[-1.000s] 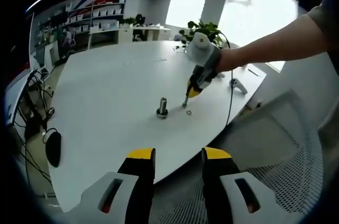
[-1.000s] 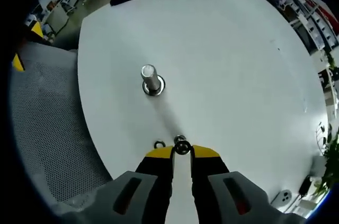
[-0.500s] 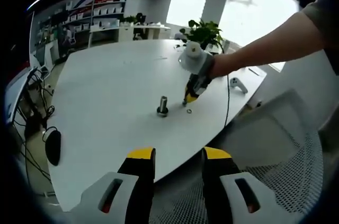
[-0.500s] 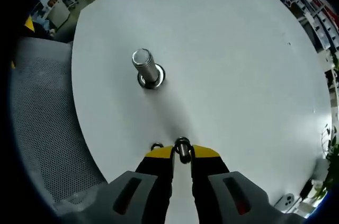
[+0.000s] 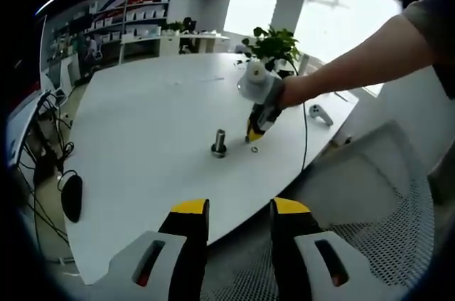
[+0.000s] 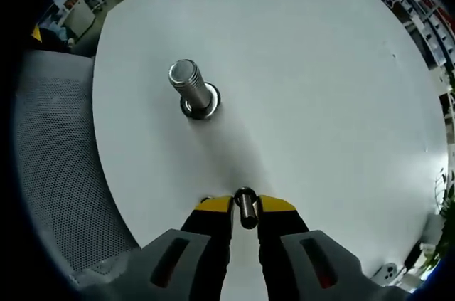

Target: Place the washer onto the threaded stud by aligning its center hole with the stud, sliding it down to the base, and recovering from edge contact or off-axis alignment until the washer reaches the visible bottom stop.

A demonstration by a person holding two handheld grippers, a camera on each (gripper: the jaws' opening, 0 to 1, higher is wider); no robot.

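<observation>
Lifted higher off the surface (image 6: 320, 87) than before, the right gripper (image 6: 245, 205) pinches a washer (image 6: 246, 208) edge-on, short of the stud (image 6: 190, 87). Left gripper (image 5: 238, 208) fingers (image 5: 188, 226) are spread, holding nothing.

Grey moulded bodies with yellow-tipped black jaws on each hand-held gripper (image 5: 238, 217) (image 6: 244, 210). Slotted openings with a red glint in both grey shells. Short grey sleeve (image 5: 435, 13) on the arm.

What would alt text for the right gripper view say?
The right gripper pinches a small metal washer edge-on above a white round table. Ahead, a threaded stud stands upright on its base; a grey mesh chair sits beside the table.
</observation>
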